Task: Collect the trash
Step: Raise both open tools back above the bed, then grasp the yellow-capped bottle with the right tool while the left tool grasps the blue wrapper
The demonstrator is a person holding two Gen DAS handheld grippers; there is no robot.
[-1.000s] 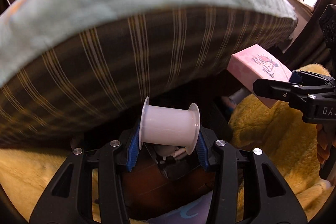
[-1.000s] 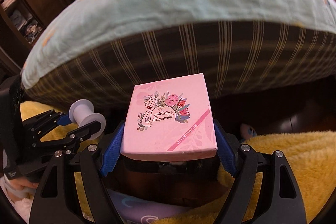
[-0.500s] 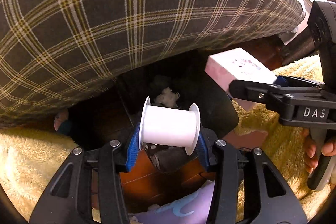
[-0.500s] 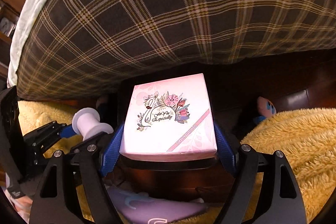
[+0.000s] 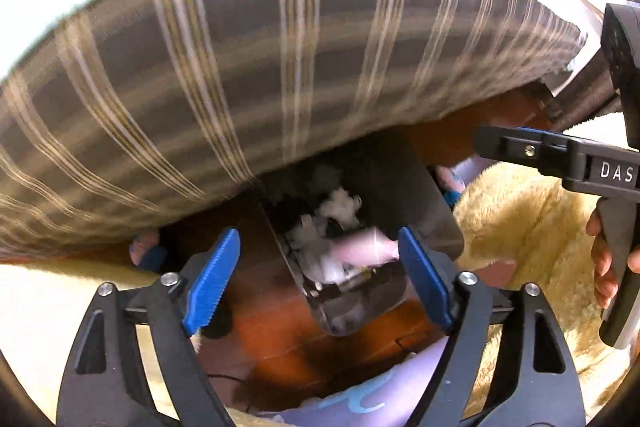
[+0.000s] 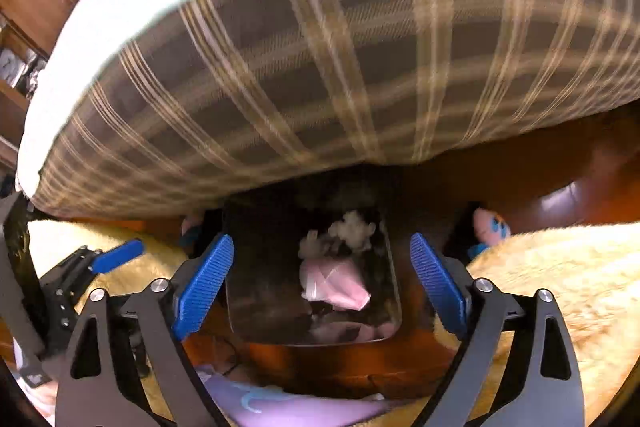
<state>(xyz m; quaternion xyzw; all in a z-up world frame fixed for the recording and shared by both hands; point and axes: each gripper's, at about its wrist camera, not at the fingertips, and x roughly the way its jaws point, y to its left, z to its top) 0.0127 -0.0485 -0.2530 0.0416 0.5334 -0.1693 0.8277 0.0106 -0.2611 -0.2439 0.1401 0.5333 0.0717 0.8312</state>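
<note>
A dark trash bin (image 5: 424,195) (image 6: 240,291) stands on the wooden floor under the edge of a plaid mattress. The pink box (image 6: 336,283) (image 5: 360,249) lies blurred inside it on white crumpled trash (image 6: 352,229) (image 5: 338,205). The white spool is not clearly visible. My left gripper (image 5: 320,275) is open and empty above the bin. My right gripper (image 6: 320,279) is open and empty above the bin too; it also shows in the left wrist view (image 5: 532,151), and the left gripper shows in the right wrist view (image 6: 112,257).
The plaid mattress (image 5: 280,67) (image 6: 340,59) overhangs the bin. A yellow fluffy rug (image 5: 528,227) (image 6: 560,275) lies on both sides. A purple item (image 5: 360,403) (image 6: 288,407) lies at the near edge. Pink-and-blue slippers (image 6: 490,225) (image 5: 146,251) sit under the bed.
Both grippers have opened. The pink box has dropped from the right gripper into the bin, and the white spool has left the left gripper.
</note>
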